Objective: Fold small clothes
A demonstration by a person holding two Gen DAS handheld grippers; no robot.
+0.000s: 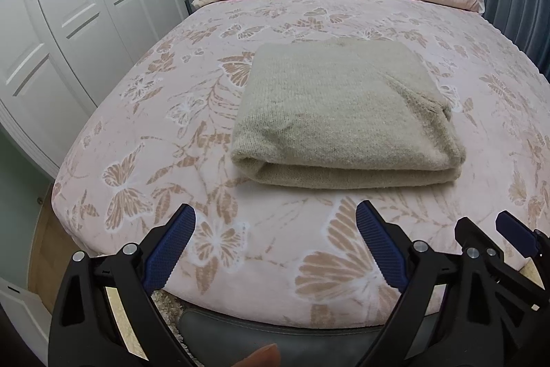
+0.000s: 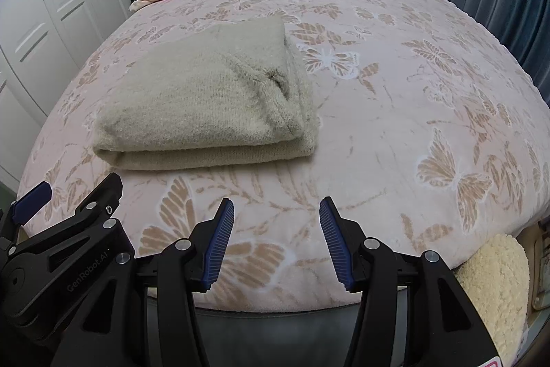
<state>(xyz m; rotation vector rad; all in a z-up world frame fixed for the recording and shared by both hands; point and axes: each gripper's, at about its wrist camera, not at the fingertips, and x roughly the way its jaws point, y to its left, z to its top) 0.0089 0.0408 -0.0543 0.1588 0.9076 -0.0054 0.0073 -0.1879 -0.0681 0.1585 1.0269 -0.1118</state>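
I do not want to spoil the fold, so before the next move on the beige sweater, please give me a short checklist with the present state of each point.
1. Left gripper is open and holds nothing: ok.
2. Right gripper is open and holds nothing: ok.
3. Both grippers are apart from the sweater, with bare bedspread between: ok.
4. The sweater lies folded in a flat stack, rolled edge toward the grippers: ok.
5. Right side of the stack is tidy: not ok, a fuzzy piece with loose layers shows there.
6. The far edge of the stack is even: cannot tell, it is hidden from both views.
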